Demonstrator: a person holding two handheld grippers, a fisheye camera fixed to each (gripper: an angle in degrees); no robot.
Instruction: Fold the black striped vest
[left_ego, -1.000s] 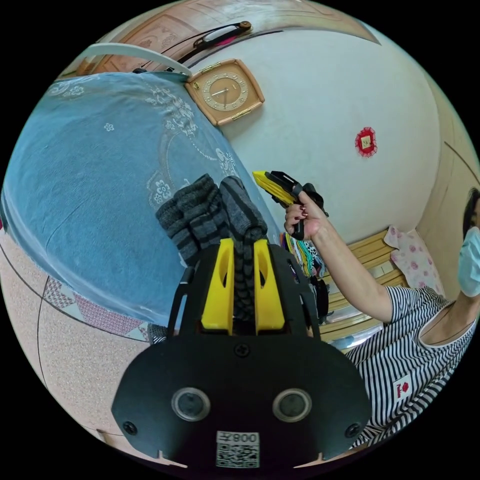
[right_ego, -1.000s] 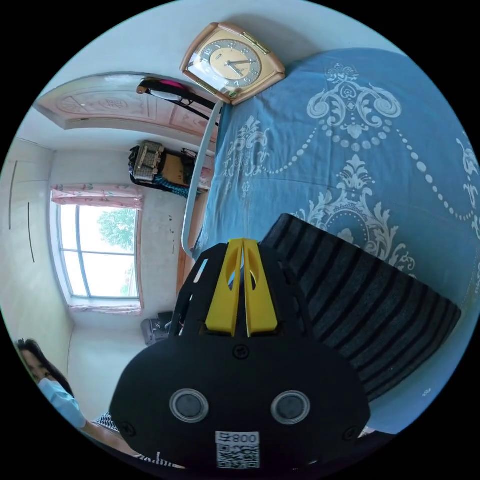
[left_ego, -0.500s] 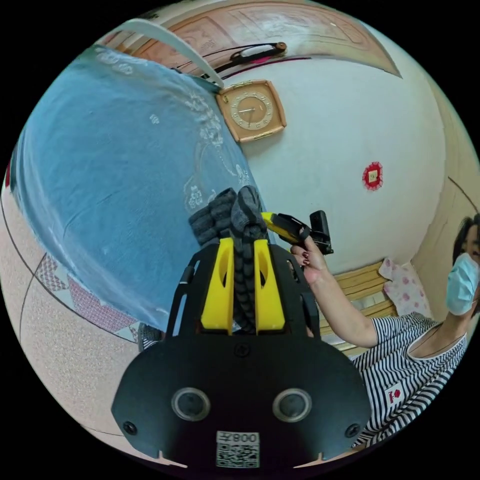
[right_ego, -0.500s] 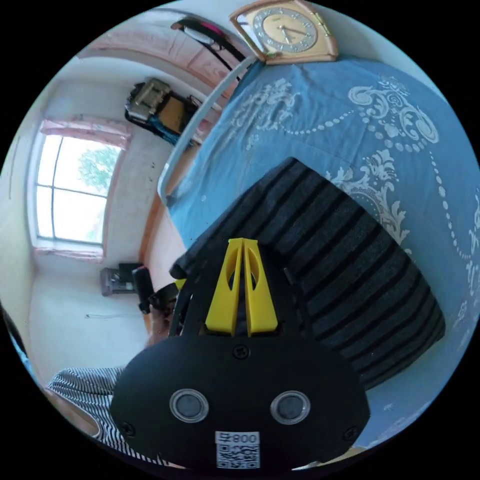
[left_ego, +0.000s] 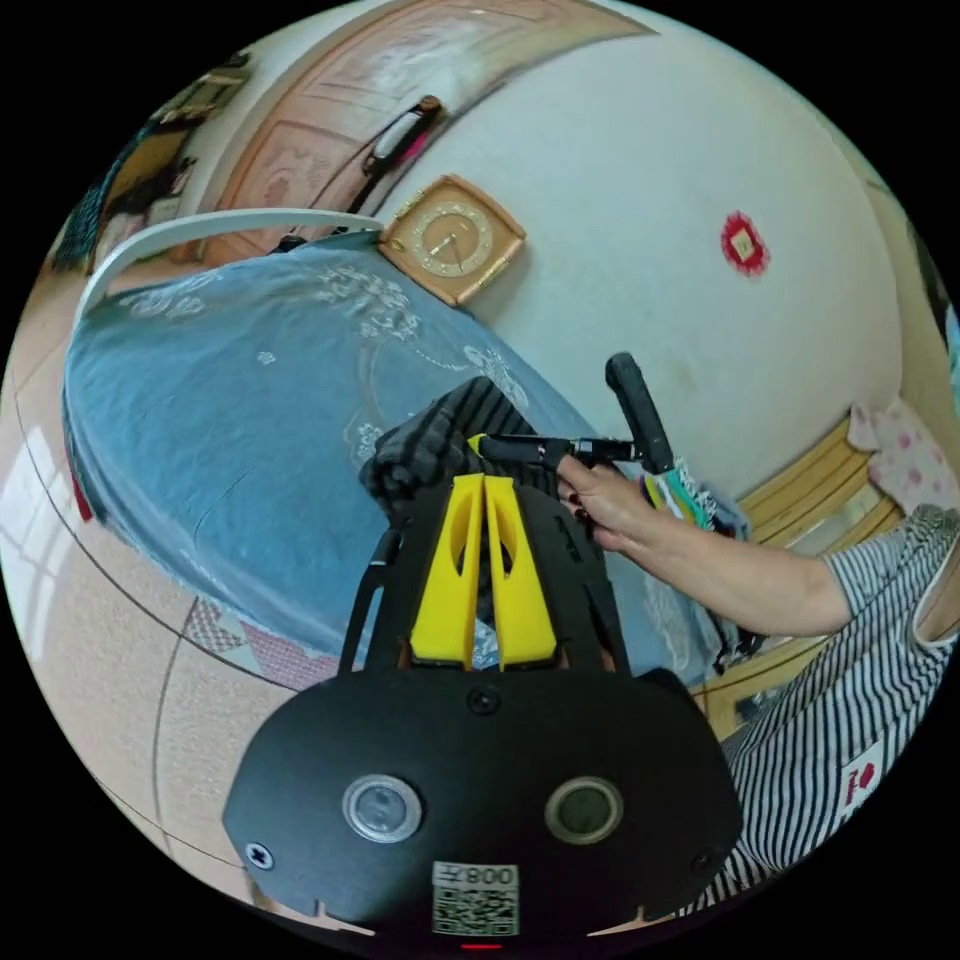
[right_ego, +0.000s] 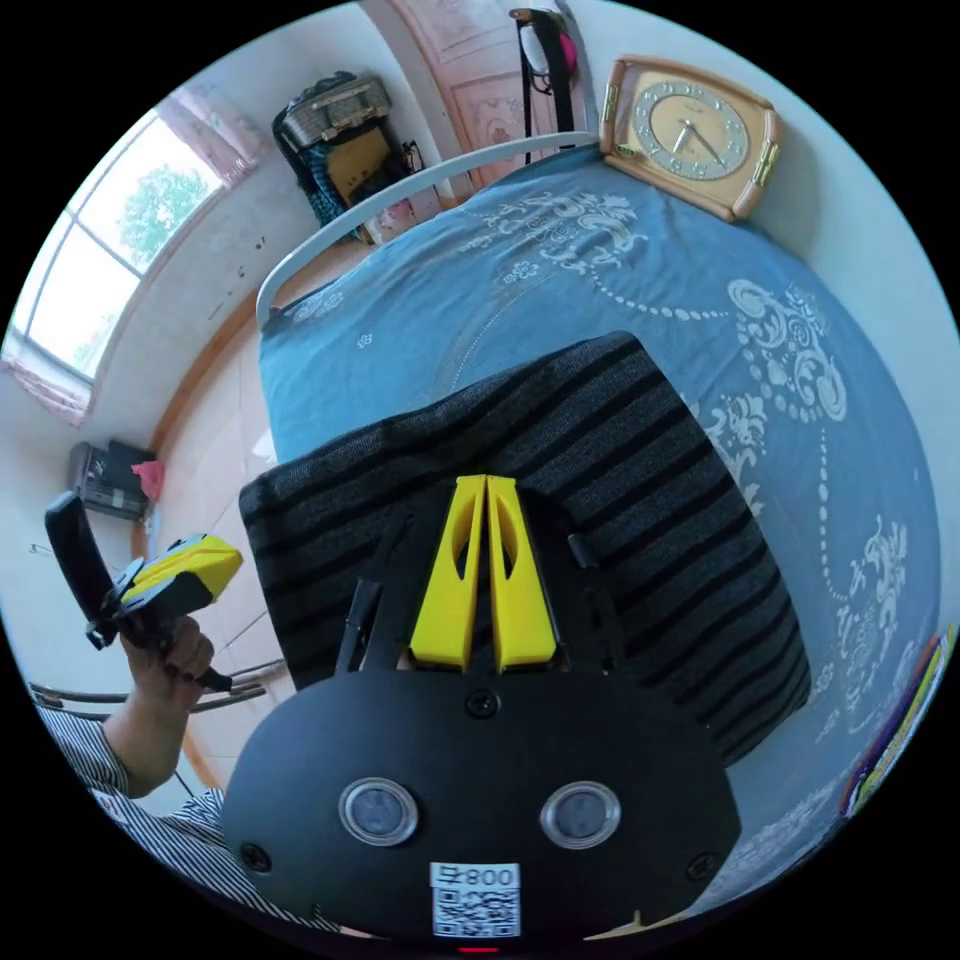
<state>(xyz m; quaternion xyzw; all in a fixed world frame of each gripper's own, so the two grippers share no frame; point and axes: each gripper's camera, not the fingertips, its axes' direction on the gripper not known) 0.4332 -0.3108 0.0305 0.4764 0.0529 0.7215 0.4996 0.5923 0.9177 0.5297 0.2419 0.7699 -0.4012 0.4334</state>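
Vest (right_ego: 560, 470) lies folded on the blue bed (right_ego: 700, 300), just under and past the right gripper (right_ego: 486, 480), with its long side running across the jaws. Both grippers have their jaws pressed together on nothing. Left gripper (left_ego: 484, 480) is off past the vest's edge, so the right one is nearer.

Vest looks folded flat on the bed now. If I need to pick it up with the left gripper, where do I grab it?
Take the black and grey striped knitted vest by its thick folded edge nearest the person, coming in low from the floor side of the blue patterned bedspread. That edge sits by the bed's side, exposed, so the jaws can probably close across all layers.
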